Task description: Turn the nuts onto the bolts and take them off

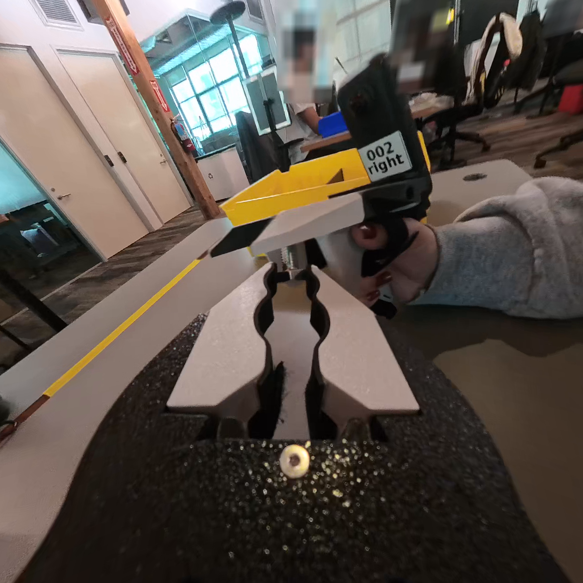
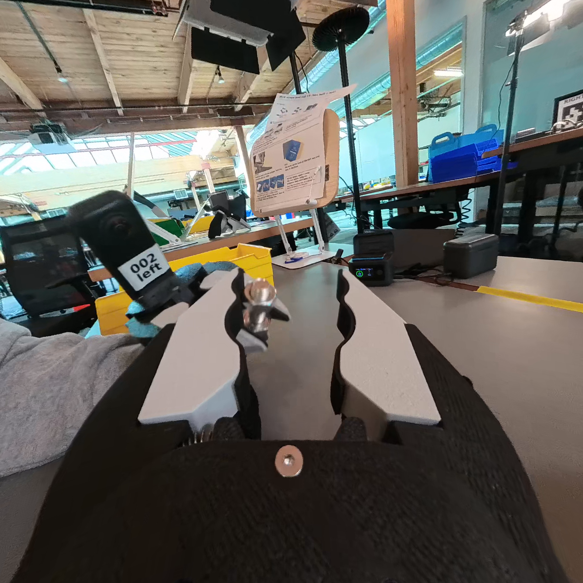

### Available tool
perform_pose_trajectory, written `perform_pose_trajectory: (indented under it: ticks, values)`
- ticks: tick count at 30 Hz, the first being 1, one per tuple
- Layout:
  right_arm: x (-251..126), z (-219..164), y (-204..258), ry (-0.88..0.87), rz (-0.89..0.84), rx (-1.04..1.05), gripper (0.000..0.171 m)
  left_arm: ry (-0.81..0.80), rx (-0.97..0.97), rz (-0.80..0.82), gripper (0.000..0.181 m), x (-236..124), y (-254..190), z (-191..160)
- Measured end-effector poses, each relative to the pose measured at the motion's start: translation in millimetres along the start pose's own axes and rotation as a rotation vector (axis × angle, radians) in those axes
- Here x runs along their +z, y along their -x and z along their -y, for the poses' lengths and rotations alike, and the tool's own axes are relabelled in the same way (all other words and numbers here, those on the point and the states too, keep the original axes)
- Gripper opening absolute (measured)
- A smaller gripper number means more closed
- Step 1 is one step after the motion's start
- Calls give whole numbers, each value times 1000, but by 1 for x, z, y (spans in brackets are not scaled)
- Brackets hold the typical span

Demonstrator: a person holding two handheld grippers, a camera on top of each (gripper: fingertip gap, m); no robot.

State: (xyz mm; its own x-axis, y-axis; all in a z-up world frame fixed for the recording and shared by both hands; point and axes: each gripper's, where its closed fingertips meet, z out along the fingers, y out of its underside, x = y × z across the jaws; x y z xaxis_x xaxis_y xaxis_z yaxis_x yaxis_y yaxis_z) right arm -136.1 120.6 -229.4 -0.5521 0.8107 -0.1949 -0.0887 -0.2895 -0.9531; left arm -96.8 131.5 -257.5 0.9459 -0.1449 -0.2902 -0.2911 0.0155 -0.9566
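Note:
In the left wrist view my left gripper (image 1: pixel 291 275) is shut on the head end of a silver bolt (image 1: pixel 291 257) that stands up from its fingertips. My right gripper (image 1: pixel 233 250) reaches in from the right, level with the bolt's upper part, which its near finger hides. In the right wrist view my right gripper (image 2: pixel 287 284) is wide open. The bolt (image 2: pixel 256 315) carries a silver nut (image 2: pixel 260 291) at its end and sits between the jaws, close to the left finger (image 2: pixel 205 340). The left gripper (image 2: pixel 263 326) holds the bolt from below left.
A yellow bin (image 1: pixel 299 192) stands behind the grippers on the grey table (image 1: pixel 504 410); it also shows in the right wrist view (image 2: pixel 252 262). A yellow tape line (image 2: pixel 530 299) crosses the table. A sheet on a stand (image 2: pixel 293 164) and black boxes (image 2: pixel 470 255) stand farther back. There is about 4 centimeters between the tips of the two grippers.

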Motion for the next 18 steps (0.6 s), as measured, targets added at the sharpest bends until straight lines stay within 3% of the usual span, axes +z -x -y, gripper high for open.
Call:
perform_pose_trajectory:
  ticks: [6, 11, 18]
  values:
    - [-4, 4, -6, -22, -11, 30, 53, -168, -272, 31, 16, -17, 28, 11]
    - [-4, 14, 12, -101, 110, 89, 54, -94, -199, -56, 16, -1, 1, 5]
    - [-4, 13, 10, -91, 112, 112, 55, -161, -254, -129, 16, -6, -5, 15]
